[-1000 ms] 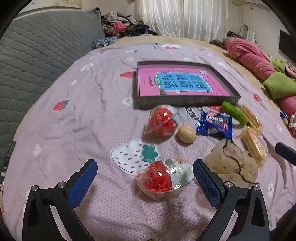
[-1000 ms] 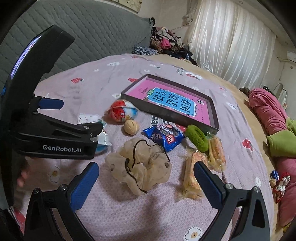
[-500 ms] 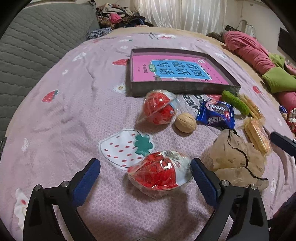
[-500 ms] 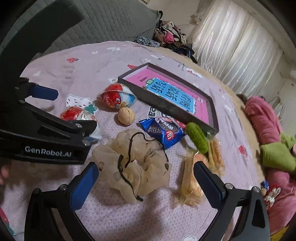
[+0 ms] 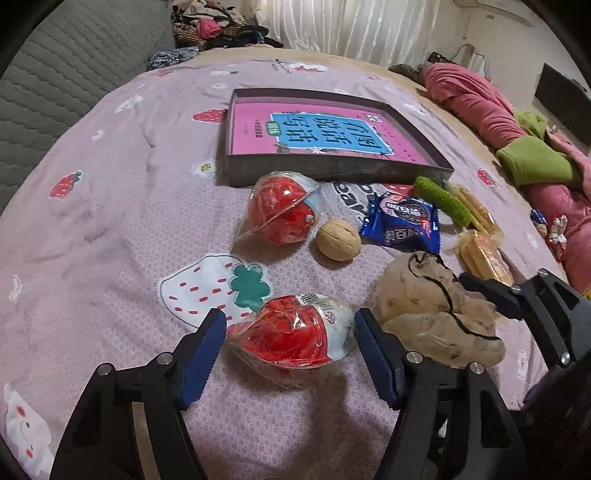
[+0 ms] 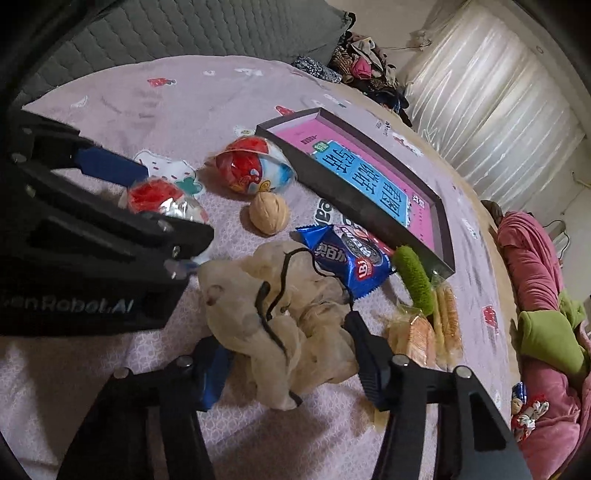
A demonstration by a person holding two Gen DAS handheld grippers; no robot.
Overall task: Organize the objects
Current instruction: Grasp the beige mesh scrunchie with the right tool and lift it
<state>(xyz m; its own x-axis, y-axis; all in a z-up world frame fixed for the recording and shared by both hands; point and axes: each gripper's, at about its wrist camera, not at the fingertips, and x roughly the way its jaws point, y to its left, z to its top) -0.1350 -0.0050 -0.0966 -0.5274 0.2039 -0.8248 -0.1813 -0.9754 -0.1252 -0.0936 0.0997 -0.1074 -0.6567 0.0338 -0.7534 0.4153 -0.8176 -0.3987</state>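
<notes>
A red-and-white wrapped egg [image 5: 295, 336] lies on the lilac strawberry sheet between the blue pads of my left gripper [image 5: 288, 343]. The jaws are closing, and the pads stand right at the wrapper's ends without squeezing it. My right gripper [image 6: 284, 354] is closing on a crumpled beige drawstring pouch [image 6: 280, 306], and both pads press into the cloth. A second wrapped egg [image 5: 282, 210], a walnut [image 5: 339, 240], a blue biscuit packet [image 5: 404, 221], a green fuzzy roll [image 5: 441, 201] and cracker packs [image 5: 480, 247] lie in front of a dark shallow box [image 5: 332, 168] with a pink book in it.
A grey quilted headboard [image 5: 55, 74] stands at the left. Pink and green bedding [image 5: 517, 147] is piled along the right edge. Clothes [image 5: 218, 27] are heaped at the back by white curtains. The left gripper's body [image 6: 81, 251] fills the left of the right wrist view.
Both grippers' jaws have narrowed from wide open. The left pads came in beside the near egg. The right gripper sank onto the beige pouch and rolled, and its pads now touch the cloth.
</notes>
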